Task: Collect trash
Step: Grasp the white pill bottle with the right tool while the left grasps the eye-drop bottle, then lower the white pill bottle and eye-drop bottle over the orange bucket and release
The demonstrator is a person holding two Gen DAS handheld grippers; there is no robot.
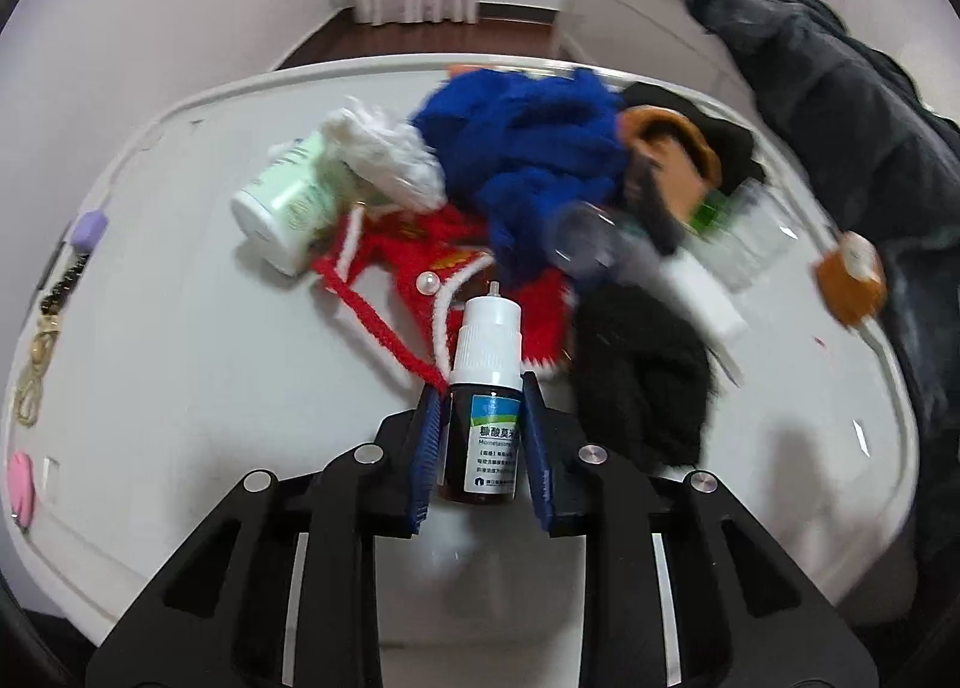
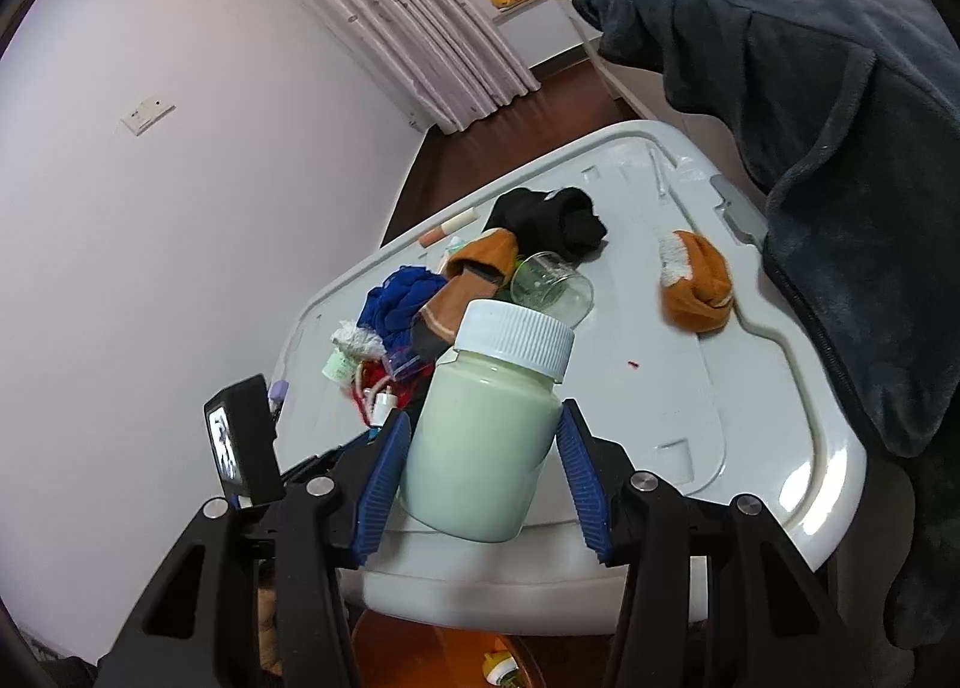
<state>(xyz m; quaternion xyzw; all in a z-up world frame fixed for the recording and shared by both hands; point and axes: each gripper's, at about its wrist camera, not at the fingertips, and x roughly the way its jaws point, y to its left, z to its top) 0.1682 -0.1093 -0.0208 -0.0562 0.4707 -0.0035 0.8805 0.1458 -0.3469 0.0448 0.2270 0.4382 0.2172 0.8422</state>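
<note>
A white plastic table (image 1: 180, 364) with a raised rim fills most of both views, and a dark fleece blanket (image 2: 810, 106) is draped over furniture just beside its far edge. On the table a loose heap of small things is piled: a blue knitted piece (image 1: 540, 148), a red knitted piece with white trim (image 1: 414, 268), a black woolly piece (image 1: 648, 376), and a crumpled white tissue (image 1: 384, 148). A pale green tub with a white lid (image 1: 282, 208) is seen lying on its side against the tissue at the left of the heap. An orange sock (image 2: 696, 286) lies apart from the heap, near the blanket, and a clear glass beaker (image 2: 552, 286) is tipped on its side between that sock and the pile.

A pale green jar with a white ribbed cap (image 2: 492, 424) is gripped upright between the blue pads of the right gripper (image 2: 480, 436), held in front of the table's near edge.

A small dark brown bottle with a white nozzle top (image 1: 483, 394) is clamped between the pads of the left gripper (image 1: 480, 388), its jaws drawn in narrow around the labelled body; the bottle stands upright just in front of the red knitted piece. Whether its base rests on the table cannot be told.
</note>
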